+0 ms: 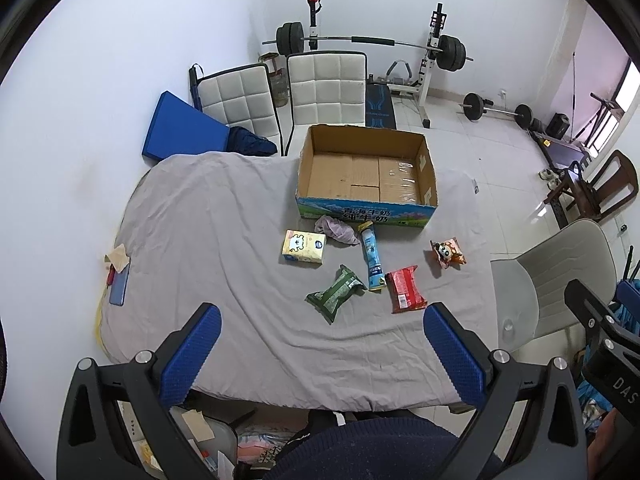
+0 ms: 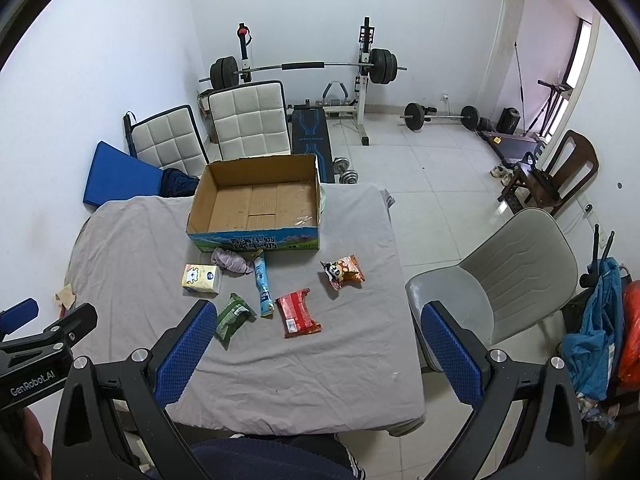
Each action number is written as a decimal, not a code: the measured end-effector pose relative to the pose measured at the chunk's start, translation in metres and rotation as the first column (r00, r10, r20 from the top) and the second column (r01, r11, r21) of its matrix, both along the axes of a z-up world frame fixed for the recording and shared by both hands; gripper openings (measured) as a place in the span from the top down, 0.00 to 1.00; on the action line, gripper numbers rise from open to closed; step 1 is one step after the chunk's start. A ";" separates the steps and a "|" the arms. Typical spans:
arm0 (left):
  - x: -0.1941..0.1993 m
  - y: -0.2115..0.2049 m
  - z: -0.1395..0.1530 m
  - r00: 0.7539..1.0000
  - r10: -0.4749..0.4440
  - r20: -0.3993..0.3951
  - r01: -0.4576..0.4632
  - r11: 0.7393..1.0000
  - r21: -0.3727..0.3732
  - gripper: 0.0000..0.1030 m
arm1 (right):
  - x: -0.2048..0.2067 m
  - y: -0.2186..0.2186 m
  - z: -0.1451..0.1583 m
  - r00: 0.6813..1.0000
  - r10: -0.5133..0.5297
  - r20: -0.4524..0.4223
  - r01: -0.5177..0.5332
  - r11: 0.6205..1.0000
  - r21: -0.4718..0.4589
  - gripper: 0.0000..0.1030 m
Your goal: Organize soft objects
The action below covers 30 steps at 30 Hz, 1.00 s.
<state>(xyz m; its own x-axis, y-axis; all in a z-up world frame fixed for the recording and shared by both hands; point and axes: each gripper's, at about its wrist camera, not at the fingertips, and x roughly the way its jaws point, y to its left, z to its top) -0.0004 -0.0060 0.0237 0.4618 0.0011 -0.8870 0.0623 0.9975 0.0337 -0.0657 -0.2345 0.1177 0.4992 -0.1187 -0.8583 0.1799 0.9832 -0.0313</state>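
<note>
both the left gripper [image 1: 322, 336] and right gripper [image 2: 314, 330] stood wide apart, empty, above the packets [image 1: 406, 289] before the cardboard box [image 1: 366, 174].

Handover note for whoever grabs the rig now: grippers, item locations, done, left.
Left gripper: jaws wide open, empty, held above the near table edge.
Right gripper: jaws wide open, empty, also above the near edge.
Cardboard box: at the far side of the grey-sheeted table, nothing inside.
In front of the box, all loose on the sheet: crumpled purple cloth, tissue pack, blue tube pouch, green packet, red packet, orange cartoon snack bag.
Done: nothing boxed yet.
Left: probably all six items go into the box.
</note>
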 end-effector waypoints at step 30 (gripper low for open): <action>-0.012 -0.012 0.007 0.999 -0.013 0.050 0.012 1.000 0.022 0.00 | -0.014 -0.009 0.011 0.998 -0.019 0.059 0.020 1.000 -0.018 0.00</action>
